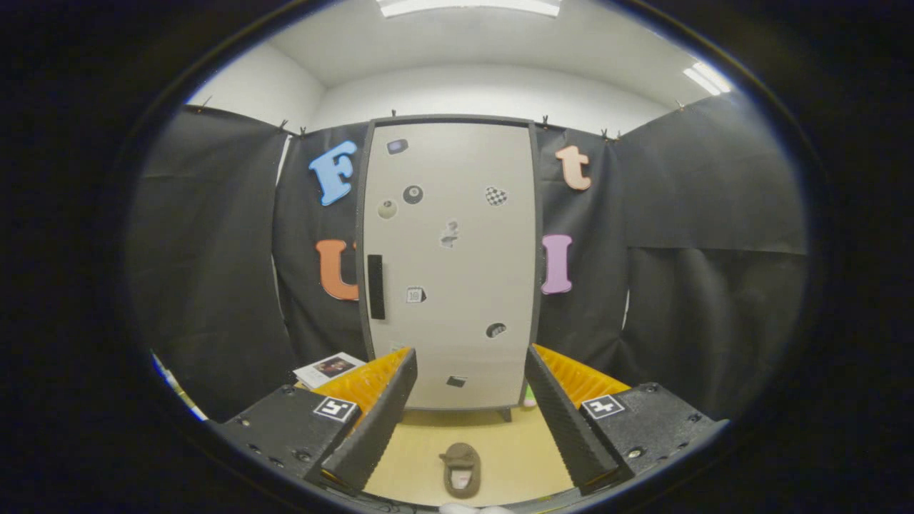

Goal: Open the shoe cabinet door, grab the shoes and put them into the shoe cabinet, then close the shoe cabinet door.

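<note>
The shoe cabinet (457,285) stands upright against the black wall, beyond my fingers. Its pale grey door is closed, dotted with several small stickers, and a black vertical handle (375,286) sits near the door's left edge. A brown slipper (460,469) lies on the tan floor between my two fingers, short of the cabinet. My gripper (465,371) is open, its black ribbed fingers (378,414) spread wide with nothing held between them.
A white booklet (328,368) lies on the floor left of the cabinet, behind my left finger. A small green and pink object (529,397) peeks out at the cabinet's lower right corner. Black cloth walls close in on both sides.
</note>
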Tool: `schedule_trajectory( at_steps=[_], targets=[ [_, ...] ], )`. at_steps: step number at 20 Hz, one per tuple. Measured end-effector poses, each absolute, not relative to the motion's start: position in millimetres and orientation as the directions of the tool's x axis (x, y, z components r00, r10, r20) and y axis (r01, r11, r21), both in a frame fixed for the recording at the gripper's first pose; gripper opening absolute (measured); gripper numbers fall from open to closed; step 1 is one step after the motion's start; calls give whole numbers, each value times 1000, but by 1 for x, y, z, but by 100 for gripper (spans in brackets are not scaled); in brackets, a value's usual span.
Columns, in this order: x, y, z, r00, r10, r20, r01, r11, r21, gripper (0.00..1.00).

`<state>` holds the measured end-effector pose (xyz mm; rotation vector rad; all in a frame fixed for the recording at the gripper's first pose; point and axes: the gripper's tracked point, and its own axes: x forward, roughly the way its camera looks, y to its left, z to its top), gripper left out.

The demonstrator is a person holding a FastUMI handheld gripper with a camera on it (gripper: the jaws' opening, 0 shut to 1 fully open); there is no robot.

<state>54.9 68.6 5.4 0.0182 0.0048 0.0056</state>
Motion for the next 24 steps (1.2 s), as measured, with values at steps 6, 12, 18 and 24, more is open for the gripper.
schedule_trajectory(
  at_steps=[6, 12, 18, 24],
  targets=[
    [141, 133, 3, 994, 104, -27, -103, 994, 35, 99],
    [241, 198, 9, 983, 180, -26, -179, 983, 41, 99],
    [316, 233, 5, 980, 193, -46, -191, 981, 30, 91],
    [341, 239, -1, 984, 167, -60, -163, 985, 62, 65]
  ],
)
